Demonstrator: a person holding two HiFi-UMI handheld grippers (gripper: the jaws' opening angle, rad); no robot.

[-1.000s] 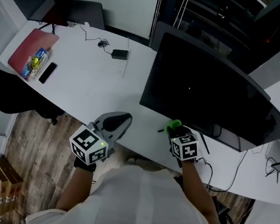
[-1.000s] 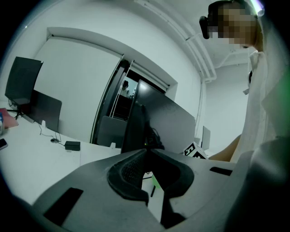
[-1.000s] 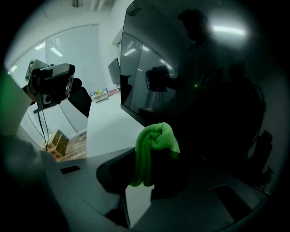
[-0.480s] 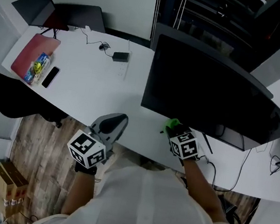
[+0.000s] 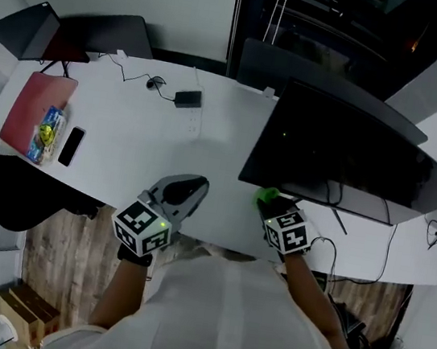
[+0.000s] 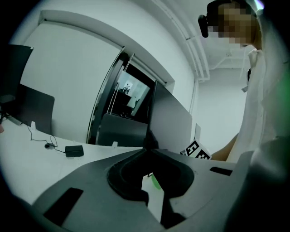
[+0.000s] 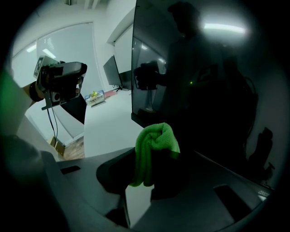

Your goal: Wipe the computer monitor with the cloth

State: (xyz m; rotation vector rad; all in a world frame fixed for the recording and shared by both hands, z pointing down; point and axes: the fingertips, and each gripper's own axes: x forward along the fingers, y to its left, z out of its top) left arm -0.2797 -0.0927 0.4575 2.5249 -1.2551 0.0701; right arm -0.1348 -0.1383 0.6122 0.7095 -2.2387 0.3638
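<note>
Now my right gripper (image 5: 272,207) clamps the green cloth (image 7: 154,144) beside the monitor (image 5: 351,161); left gripper (image 5: 186,192) sits pinched, empty. Next: press cloth onto the screen.

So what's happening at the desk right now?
A person stands at the white desk with a gripper in each hand. The right gripper is shut on a bunched green cloth, held by the lower left corner of the dark monitor; whether the cloth touches the monitor is unclear. The left gripper is shut and empty, over the desk's near edge.
</note>
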